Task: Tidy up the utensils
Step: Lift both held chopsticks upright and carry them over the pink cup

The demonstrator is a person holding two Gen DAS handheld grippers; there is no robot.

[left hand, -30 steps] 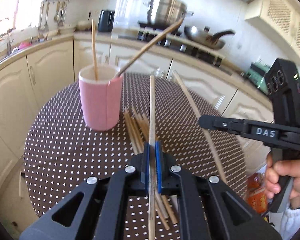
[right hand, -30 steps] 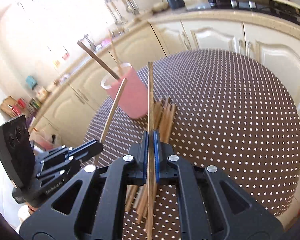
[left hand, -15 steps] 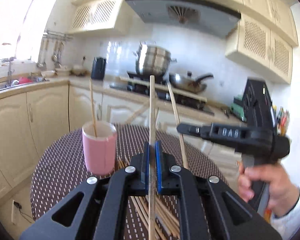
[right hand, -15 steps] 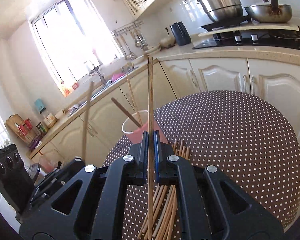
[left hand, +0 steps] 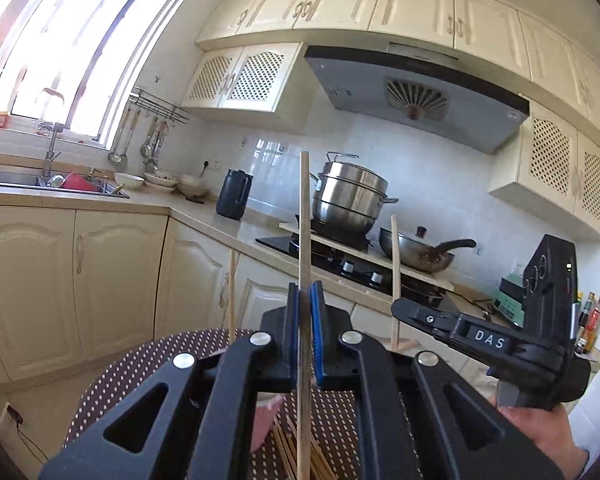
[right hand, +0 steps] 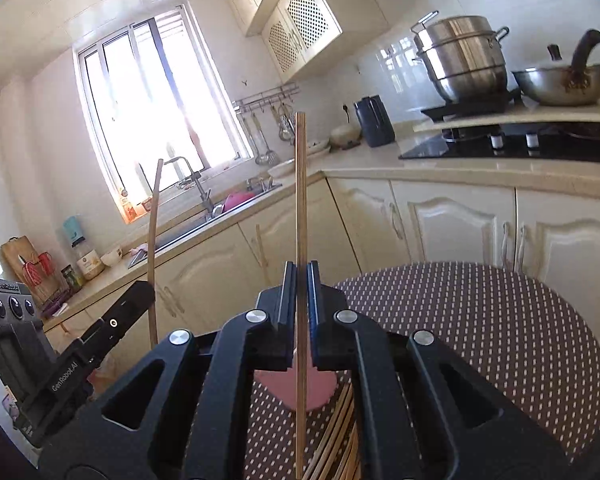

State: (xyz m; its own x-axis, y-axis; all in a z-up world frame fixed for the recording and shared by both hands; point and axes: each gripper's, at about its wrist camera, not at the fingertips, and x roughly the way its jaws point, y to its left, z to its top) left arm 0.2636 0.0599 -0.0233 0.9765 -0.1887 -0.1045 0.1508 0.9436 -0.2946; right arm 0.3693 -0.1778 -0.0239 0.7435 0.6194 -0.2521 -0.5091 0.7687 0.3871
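Wooden chopstick (left hand: 305, 216) upright in each pinching hand-held gripper (left hand: 305, 312) — pink cup (right hand: 300, 390) below.

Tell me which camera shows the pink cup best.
The right wrist view: the pink cup shows as a broad patch just behind the right gripper. In the left wrist view only a sliver of it peeks out under the left gripper.

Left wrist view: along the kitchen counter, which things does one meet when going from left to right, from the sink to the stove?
Sink faucet → red item in the sink → white bowls → dark kettle → steel steamer pot → wok with dark handle.
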